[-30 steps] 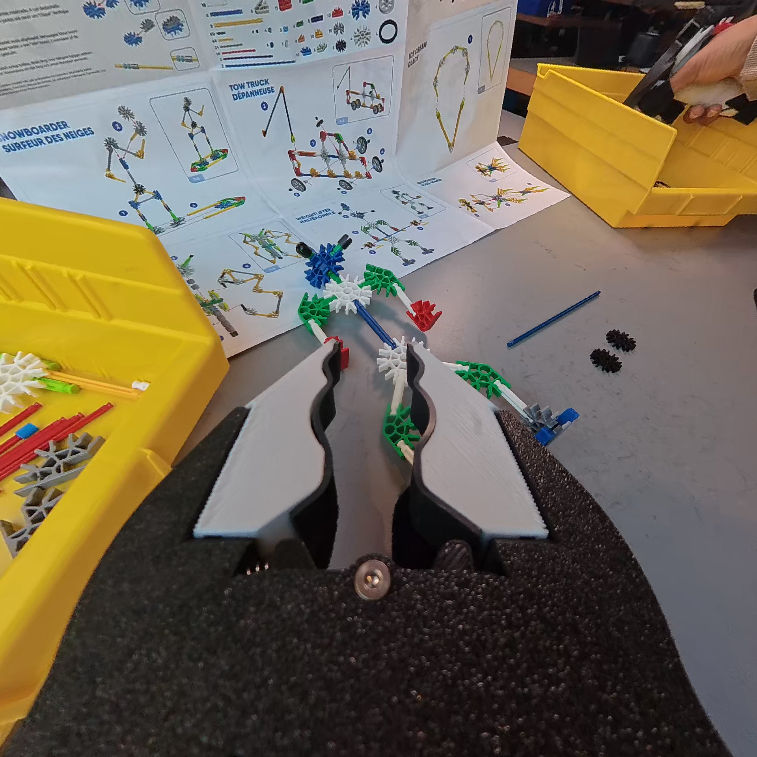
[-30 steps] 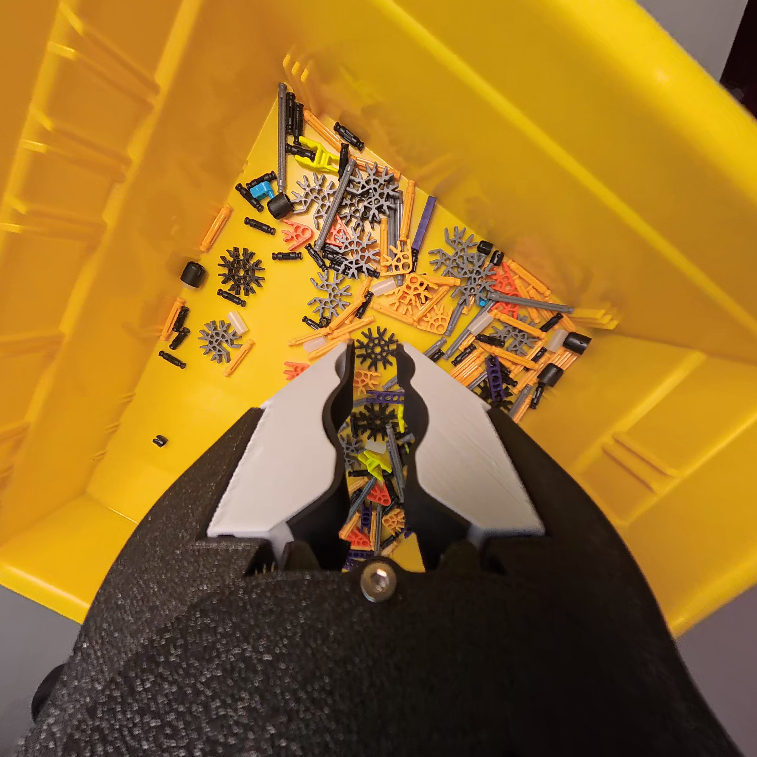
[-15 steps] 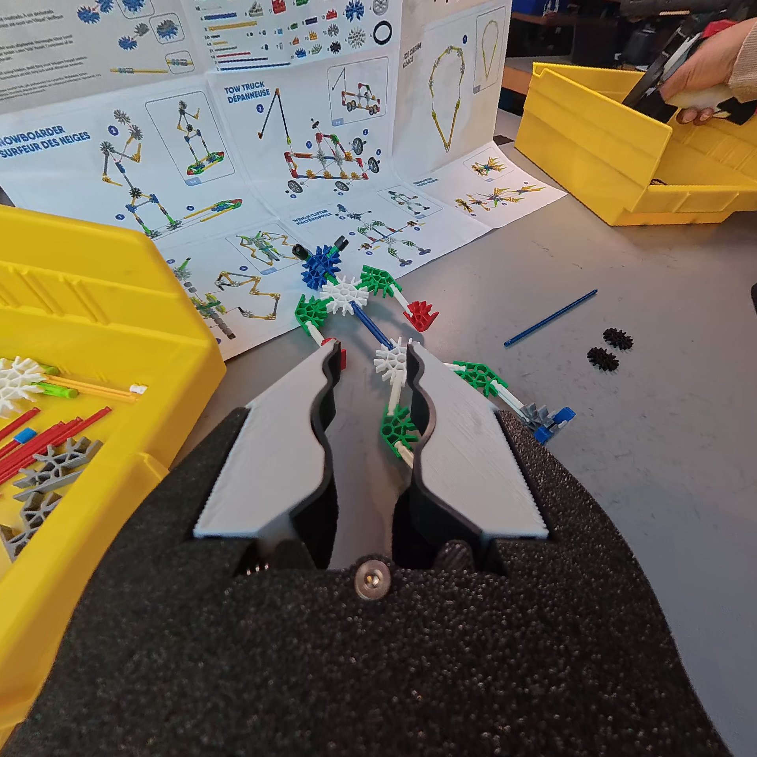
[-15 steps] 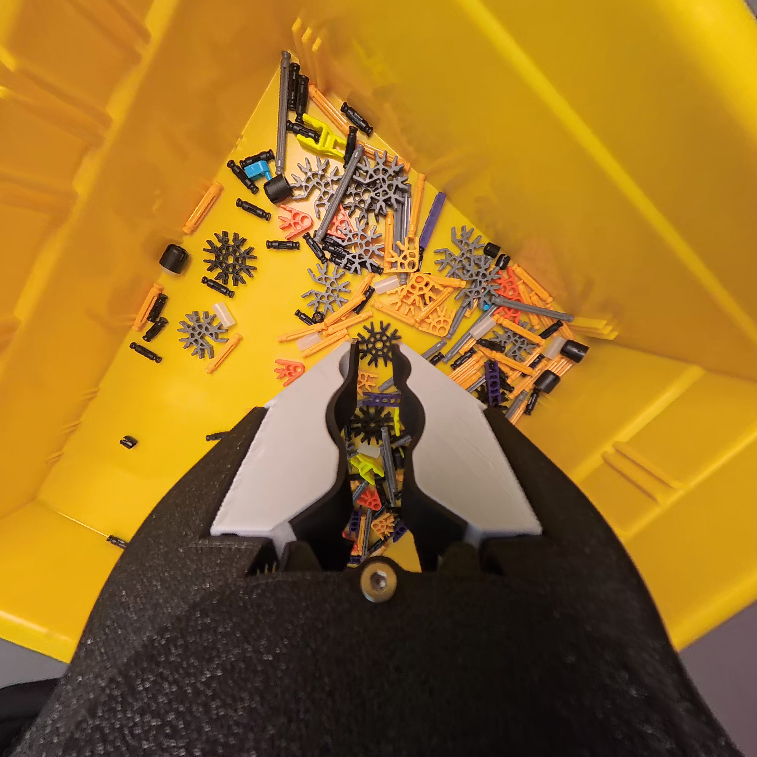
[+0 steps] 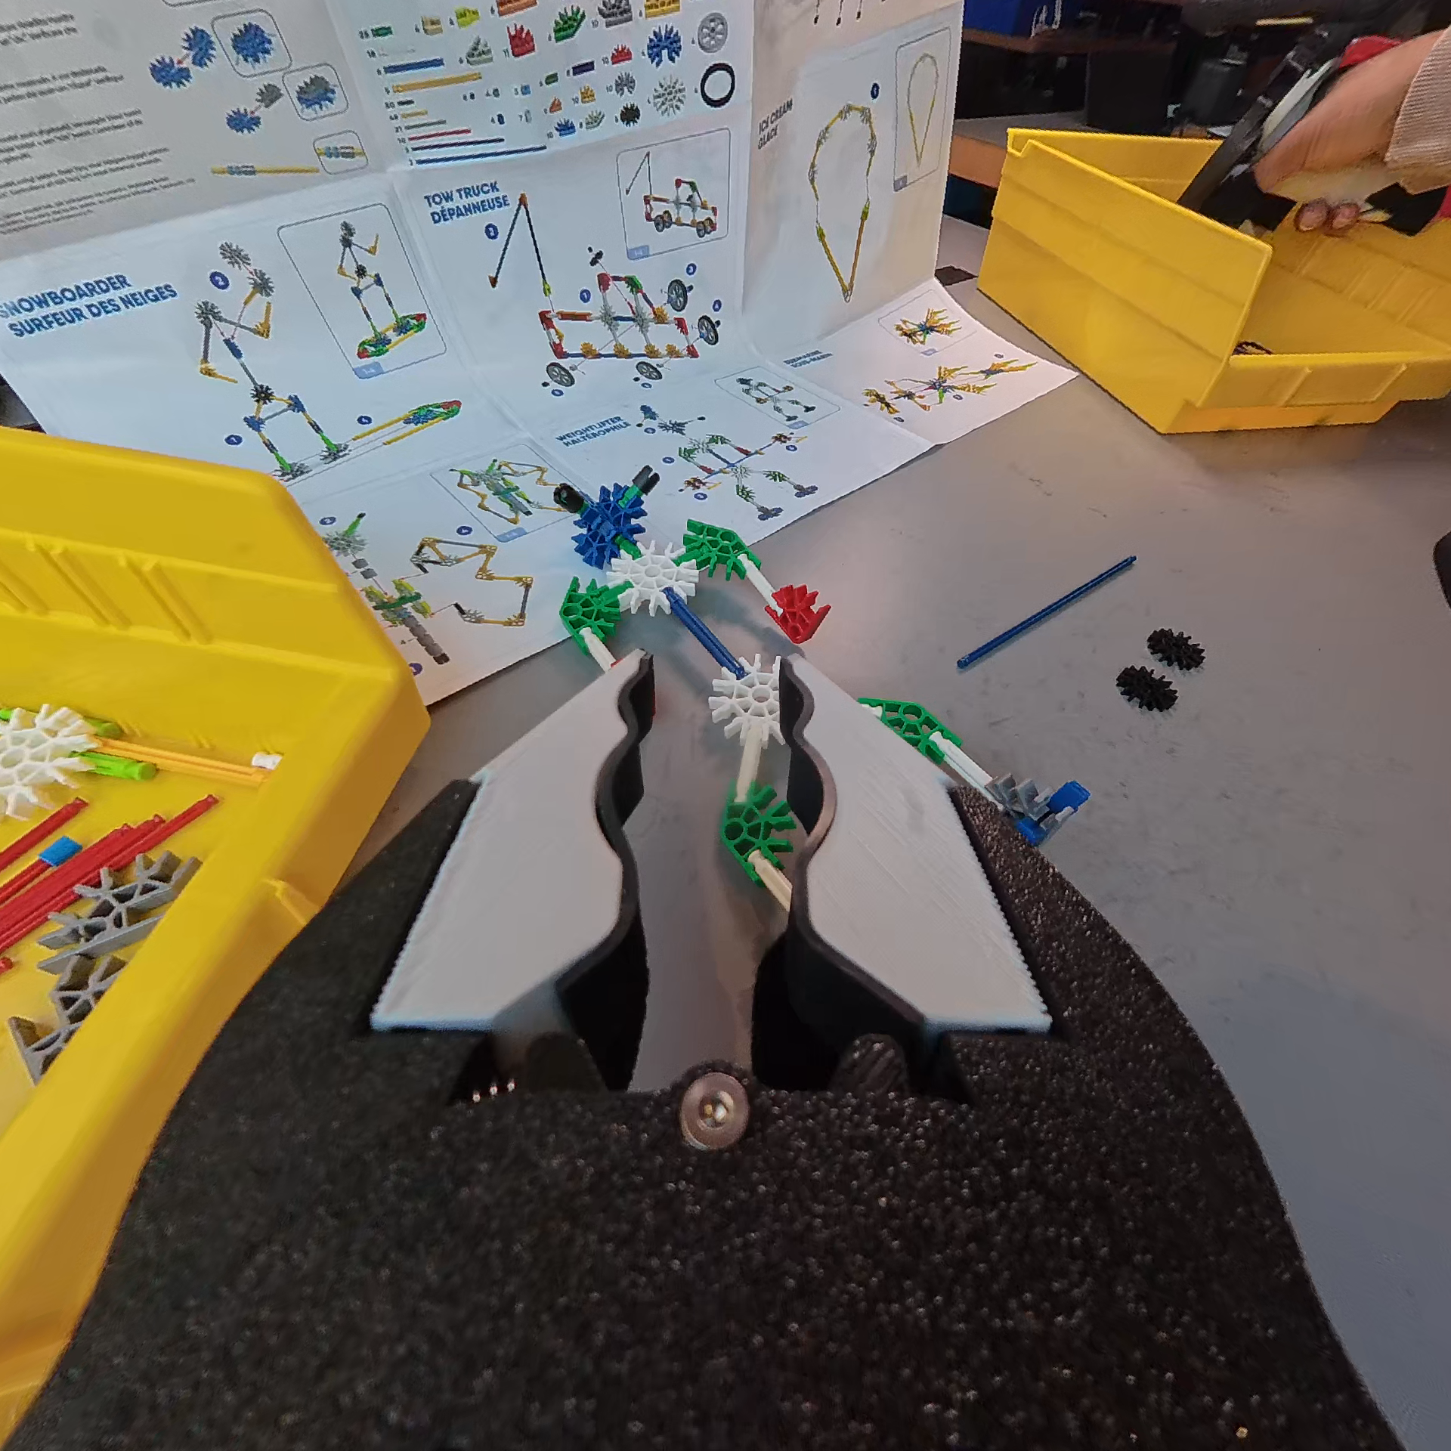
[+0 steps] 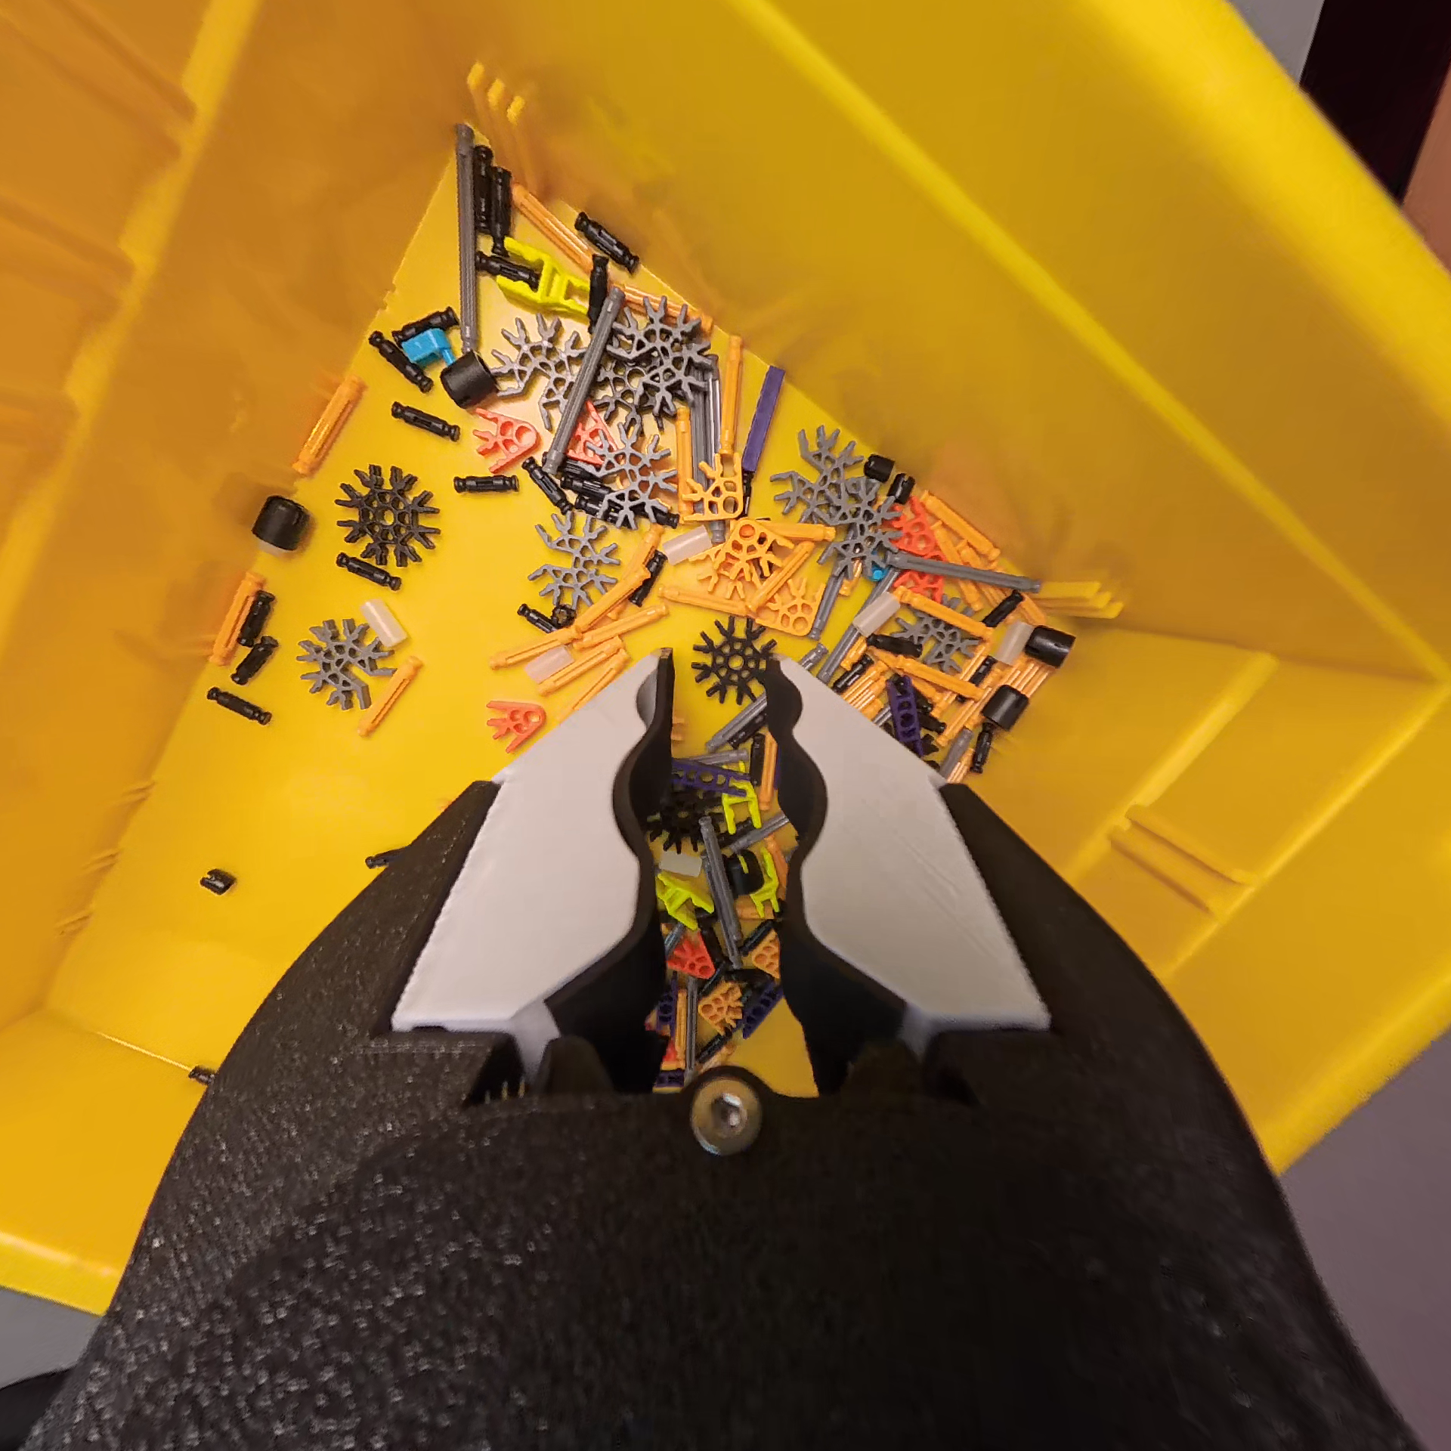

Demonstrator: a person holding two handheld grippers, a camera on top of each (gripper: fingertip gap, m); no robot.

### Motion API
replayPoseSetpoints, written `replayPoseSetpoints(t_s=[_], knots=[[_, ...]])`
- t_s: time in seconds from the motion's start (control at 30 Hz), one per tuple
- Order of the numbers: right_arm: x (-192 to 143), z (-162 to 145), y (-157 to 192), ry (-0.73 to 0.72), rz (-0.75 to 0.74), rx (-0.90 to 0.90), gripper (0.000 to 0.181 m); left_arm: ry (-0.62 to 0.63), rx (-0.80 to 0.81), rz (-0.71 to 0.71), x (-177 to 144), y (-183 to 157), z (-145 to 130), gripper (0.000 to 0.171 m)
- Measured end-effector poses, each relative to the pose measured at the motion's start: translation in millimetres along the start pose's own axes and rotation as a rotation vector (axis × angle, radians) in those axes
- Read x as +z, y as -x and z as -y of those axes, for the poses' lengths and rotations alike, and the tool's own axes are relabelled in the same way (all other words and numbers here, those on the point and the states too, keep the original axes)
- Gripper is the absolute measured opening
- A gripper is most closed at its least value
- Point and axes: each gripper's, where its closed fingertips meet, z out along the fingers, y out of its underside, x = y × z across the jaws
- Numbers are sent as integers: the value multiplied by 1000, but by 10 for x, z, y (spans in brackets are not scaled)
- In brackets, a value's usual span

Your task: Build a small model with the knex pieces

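In the left wrist view my left gripper (image 5: pixel 716 675) is open and empty, low over the grey table. A model of rods and connectors (image 5: pixel 667 581) lies under it. The model's white snowflake connector (image 5: pixel 750 699) sits between the tips, against the right finger, and a green connector (image 5: pixel 758 824) lies farther in. In the right wrist view my right gripper (image 6: pixel 721 667) is open inside a yellow bin (image 6: pixel 1021 314). A black snowflake connector (image 6: pixel 734 656) lies at its tips, on a heap of small orange, grey and black parts (image 6: pixel 746 550). The right gripper also shows far off in the left wrist view (image 5: pixel 1288 157), held by a hand.
A yellow bin (image 5: pixel 235 628) at my left holds red rods, grey connectors and a white snowflake. A printed instruction sheet (image 5: pixel 471 275) stands behind the model. A loose blue rod (image 5: pixel 1044 612) and two black connectors (image 5: pixel 1162 667) lie on the table to the right. The far yellow bin (image 5: pixel 1138 314) stands at the back right. Tip to tip, the grippers are about 60 cm apart.
The right gripper has shifted slightly over the bin floor, so the parts drift left in view; the black connector stays at its tips. The left gripper has barely moved.
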Motion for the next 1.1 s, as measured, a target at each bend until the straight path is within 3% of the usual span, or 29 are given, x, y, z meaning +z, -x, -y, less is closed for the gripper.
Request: replayPoseSetpoints(t_s=[0.63,0.83,0.97,1.1], knots=[[30,-57,83,23,31,-10,20,12,-7,-5,21,2,-34,31],[-26,22,121,-36,23,-71,20,3,-1,-4,7,-4,-11,30],[-569,415,396,-262,-23,-235,20,2,-10,-3,4,11,-12,30],[-1363,613,1481,-482,80,-532,20,12,-12,-6,28,16,-35,30]])
